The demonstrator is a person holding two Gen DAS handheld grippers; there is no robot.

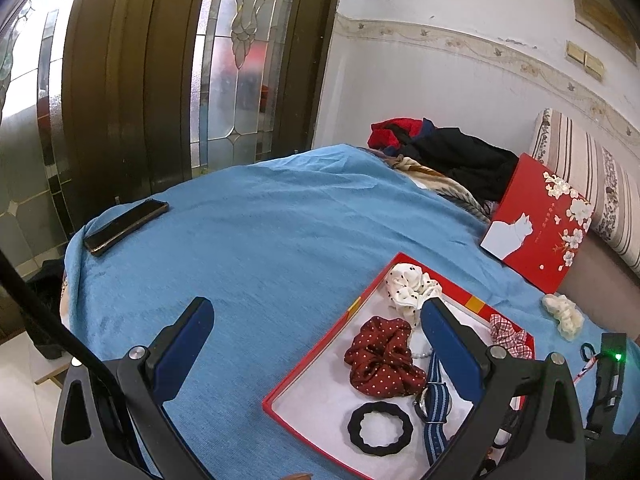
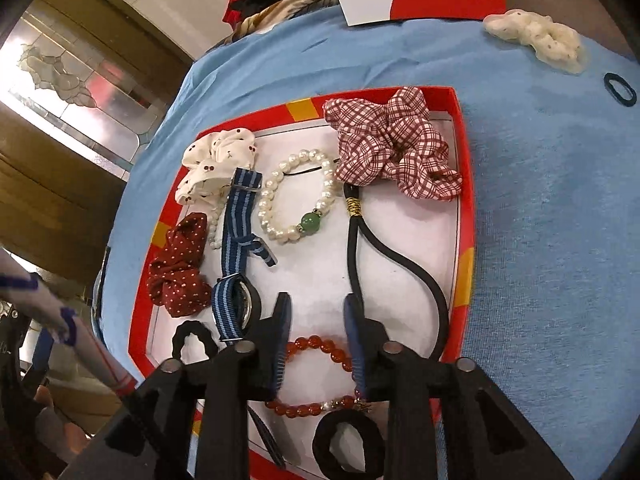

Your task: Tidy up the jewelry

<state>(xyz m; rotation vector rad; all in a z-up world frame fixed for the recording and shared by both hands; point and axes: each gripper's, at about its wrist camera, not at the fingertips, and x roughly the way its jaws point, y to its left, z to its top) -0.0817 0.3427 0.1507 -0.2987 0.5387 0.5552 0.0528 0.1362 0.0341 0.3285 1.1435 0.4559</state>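
A shallow red cardboard tray with a white lining lies on the bed's blue terry blanket. It holds a gingham scrunchie, a pearl bracelet with one green bead, a striped nylon watch, and an amber bead bracelet. The right tongs hover narrowly parted and empty above the amber beads. The left tongs gape wide, empty. A cream scrunchie rests near the blanket's far edge.

From the left wrist we look low across the blue cloth toward the glass door, the red tray at lower right. From the right wrist we look steeply down, close over that tray — both views share it and the cloth's far edge.
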